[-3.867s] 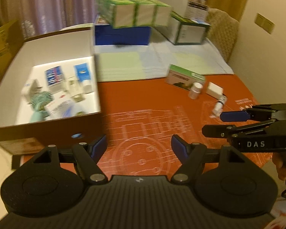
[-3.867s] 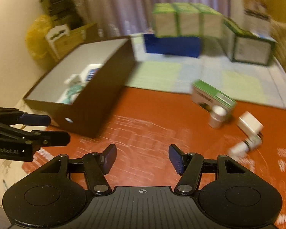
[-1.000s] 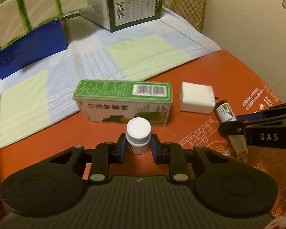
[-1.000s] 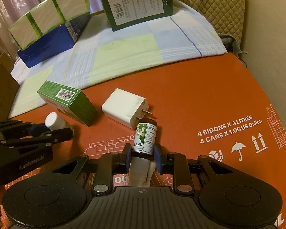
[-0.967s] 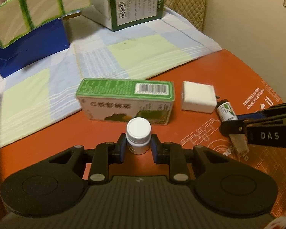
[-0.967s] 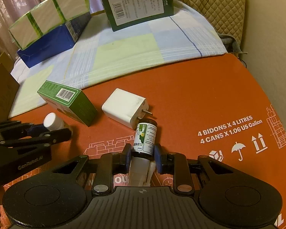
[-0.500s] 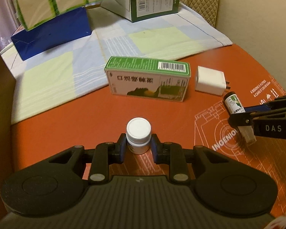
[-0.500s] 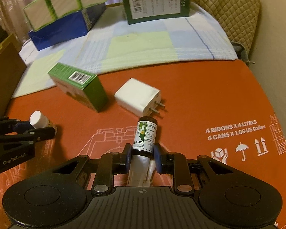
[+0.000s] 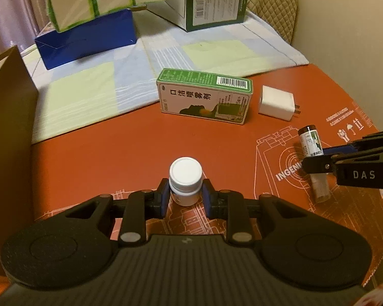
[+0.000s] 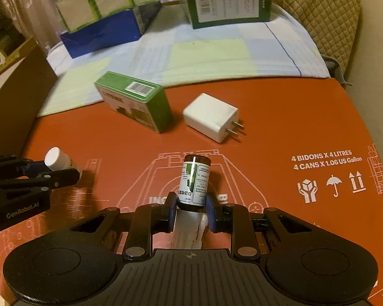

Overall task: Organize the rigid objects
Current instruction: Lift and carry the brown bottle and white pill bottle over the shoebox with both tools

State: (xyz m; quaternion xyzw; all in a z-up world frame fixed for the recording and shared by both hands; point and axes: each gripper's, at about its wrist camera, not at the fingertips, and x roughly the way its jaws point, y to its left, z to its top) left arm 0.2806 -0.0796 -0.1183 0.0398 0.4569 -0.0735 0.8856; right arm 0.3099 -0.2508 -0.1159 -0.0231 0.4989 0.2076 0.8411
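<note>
The left gripper [image 9: 185,199] is clamped on a squat white pill bottle [image 9: 185,179], upright, cap up. The right gripper [image 10: 191,211] pinches a brown labelled spray bottle [image 10: 194,182], its long axis pointing toward twelve o'clock, base forward, above the orange mat [image 10: 280,117].

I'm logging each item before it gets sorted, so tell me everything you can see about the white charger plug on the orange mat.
The white charger plug is a small, smooth, plastic-looking block with rounded edges and two metal prongs sticking out of one end. It lies flat on the orange mat, prongs pointing away from the green box beside it, with a gap between the two. Neither gripper touches it. No cable is attached to it. No marking can be read.
</note>
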